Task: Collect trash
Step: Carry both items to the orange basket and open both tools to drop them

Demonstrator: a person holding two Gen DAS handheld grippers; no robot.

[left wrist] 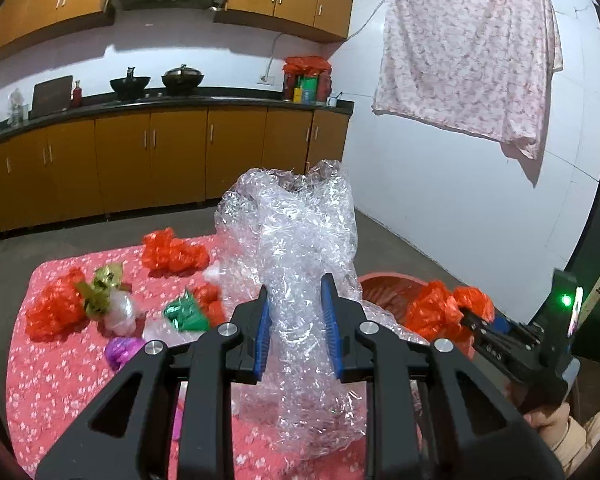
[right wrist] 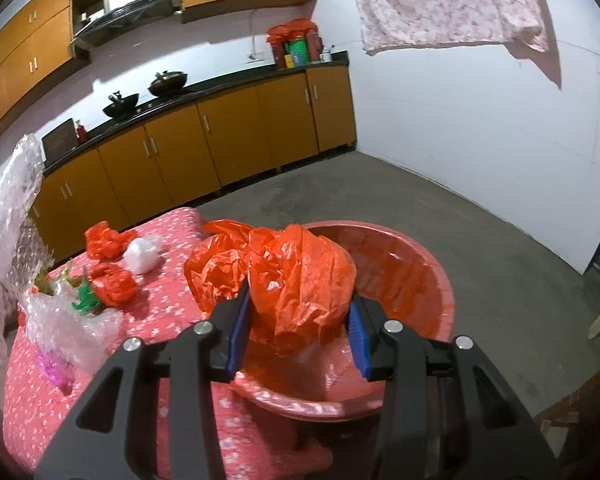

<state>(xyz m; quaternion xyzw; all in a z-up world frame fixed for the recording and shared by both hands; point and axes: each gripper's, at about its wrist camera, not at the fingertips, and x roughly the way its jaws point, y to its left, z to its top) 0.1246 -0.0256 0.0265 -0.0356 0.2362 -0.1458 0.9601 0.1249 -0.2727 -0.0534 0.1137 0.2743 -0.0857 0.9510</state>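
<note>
Bubble wrap (left wrist: 300, 248) upright, long axis vertical, in left jaws (right jaws clamping orange bag (right wrist: 296, 280)).

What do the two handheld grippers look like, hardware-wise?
Both match: the left gripper and right gripper have black angular linkage arms with triangular cutouts, silver round pivot bolts and blue ribbed finger pads. The right unit carries a lit green LED. A light sleeve shows.

Dim indoor light, strong fisheye bending, dark vignetted corners, slight blur.

Orange-red bag (right wrist: 300, 280), pink white-flowered tablecloth (right wrist: 172, 300).
</note>
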